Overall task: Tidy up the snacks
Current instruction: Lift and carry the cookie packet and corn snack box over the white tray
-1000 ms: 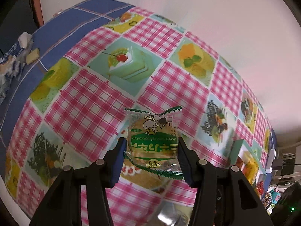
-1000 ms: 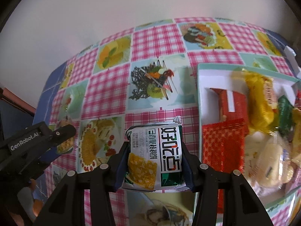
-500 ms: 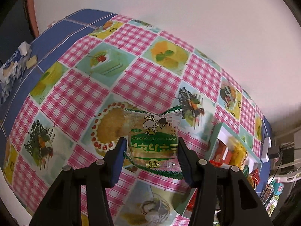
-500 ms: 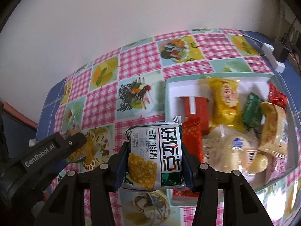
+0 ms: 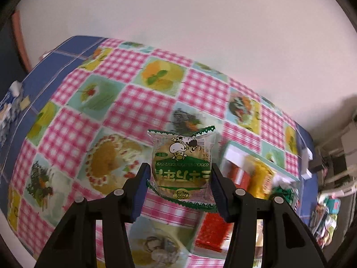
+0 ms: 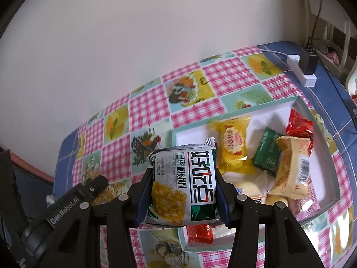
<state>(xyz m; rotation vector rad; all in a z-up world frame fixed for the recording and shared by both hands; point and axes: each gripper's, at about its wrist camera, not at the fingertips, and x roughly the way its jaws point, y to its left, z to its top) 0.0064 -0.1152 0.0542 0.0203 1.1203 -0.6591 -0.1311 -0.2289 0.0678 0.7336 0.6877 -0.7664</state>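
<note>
My left gripper is shut on a green-and-clear wrapped round cake with a cartoon cow, held above the checked tablecloth just left of the snack box. My right gripper is shut on a white-and-green walnut snack pack, held over the left end of the white snack box. The box holds a yellow pack, a green pack, red packs and a beige pack. The left gripper's body shows at the lower left of the right wrist view.
A pink-check tablecloth with food pictures covers a blue-topped table against a white wall. A white power strip with a black plug lies at the far right corner. Small items sit at the left edge.
Both grippers have moved to the right toward the snack box, each still holding its pack. The box now sits right under the right gripper and closer to the left one.
</note>
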